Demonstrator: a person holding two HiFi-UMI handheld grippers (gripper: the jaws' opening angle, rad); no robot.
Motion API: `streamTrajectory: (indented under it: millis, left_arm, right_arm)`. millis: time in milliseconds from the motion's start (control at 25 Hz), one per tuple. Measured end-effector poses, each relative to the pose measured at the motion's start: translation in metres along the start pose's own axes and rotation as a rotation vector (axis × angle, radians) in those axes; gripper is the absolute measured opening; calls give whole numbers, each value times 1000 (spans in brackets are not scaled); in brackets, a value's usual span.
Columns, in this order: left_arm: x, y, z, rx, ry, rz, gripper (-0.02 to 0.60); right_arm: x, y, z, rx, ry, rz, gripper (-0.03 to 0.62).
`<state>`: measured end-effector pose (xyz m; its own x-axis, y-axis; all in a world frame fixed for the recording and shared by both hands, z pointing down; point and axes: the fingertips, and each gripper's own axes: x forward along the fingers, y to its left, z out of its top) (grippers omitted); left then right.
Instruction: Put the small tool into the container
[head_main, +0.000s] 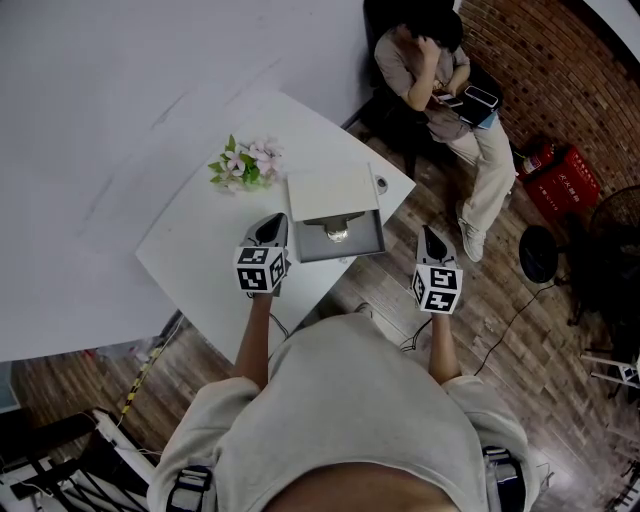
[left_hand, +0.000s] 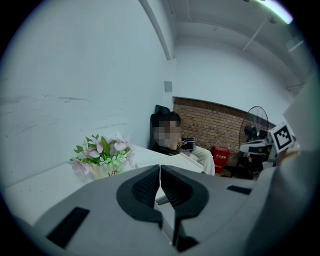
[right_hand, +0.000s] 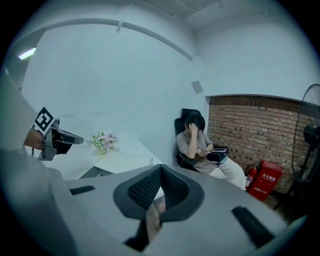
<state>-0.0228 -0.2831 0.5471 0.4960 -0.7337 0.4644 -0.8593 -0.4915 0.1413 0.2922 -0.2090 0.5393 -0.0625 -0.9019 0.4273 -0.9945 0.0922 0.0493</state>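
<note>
Both claws are clenched and empty. The left gripper (head_main: 272, 224) has its jaws pad to pad in its own view, the right gripper (head_main: 431, 238) the same, with nothing between either pair.

The container (head_main: 330, 188) sits by the table's (head_main: 190, 250) right corner, its drawer (head_main: 368, 243) pulled out toward the near edge. The left gripper hangs over the table just beside the drawer's left side. The right is past the near-right edge, over the floor.

The small tool (head_main: 337, 233) looks like the shiny bit lying in the open drawer; it's too small to say more. So I read the drop as done. What's left, if anything, is shutting the drawer.

To do that well:
- Leave the jaws closed.
- Set the left tip on the middle of the drawer front.
- Push straight along the slide.
- Steady the box with the right so it doesn't skate toward the flowers (head_main: 245, 165).
</note>
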Motion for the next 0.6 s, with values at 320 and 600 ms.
streamTrajectory:
  millis: [320,600]
  left_arm:
    - [0,-1,-3,-4,6,-1,11]
    - [0,-1,-6,-6,10,-2,12]
  right_arm:
    - [1,5,-3,-11,12,3,-2]
    - [2,8,-6,-13,18,7,-2]
